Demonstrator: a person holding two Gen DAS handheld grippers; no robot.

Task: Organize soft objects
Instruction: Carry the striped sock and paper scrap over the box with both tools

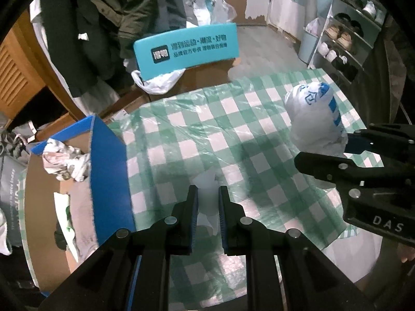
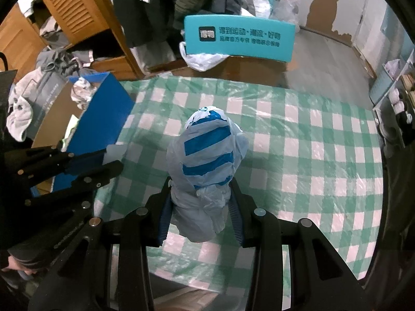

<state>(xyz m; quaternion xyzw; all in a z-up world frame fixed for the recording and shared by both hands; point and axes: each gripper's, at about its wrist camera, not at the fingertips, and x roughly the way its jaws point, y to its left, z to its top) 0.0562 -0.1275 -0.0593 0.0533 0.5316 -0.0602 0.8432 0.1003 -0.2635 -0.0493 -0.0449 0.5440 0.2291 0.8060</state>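
Observation:
My right gripper (image 2: 201, 207) is shut on a white plastic bag with blue stripes (image 2: 207, 160), bunched and standing above the green checked tablecloth (image 2: 311, 155). That bag (image 1: 313, 114) and the right gripper (image 1: 337, 153) show at the right of the left wrist view. My left gripper (image 1: 208, 204) is shut on a thin pale plastic piece (image 1: 207, 181) that pokes out between its pads. In the right wrist view the left gripper (image 2: 109, 159) holds that piece (image 2: 114, 153) beside the blue cardboard box (image 2: 98, 119).
The blue box (image 1: 109, 171) stands open at the table's left edge with crumpled cloth (image 1: 64, 160) inside. A teal sign (image 1: 185, 48) and a white bag (image 1: 155, 80) lie beyond the table. A shoe rack (image 1: 345, 31) stands far right. Coats (image 1: 109, 13) hang at the back.

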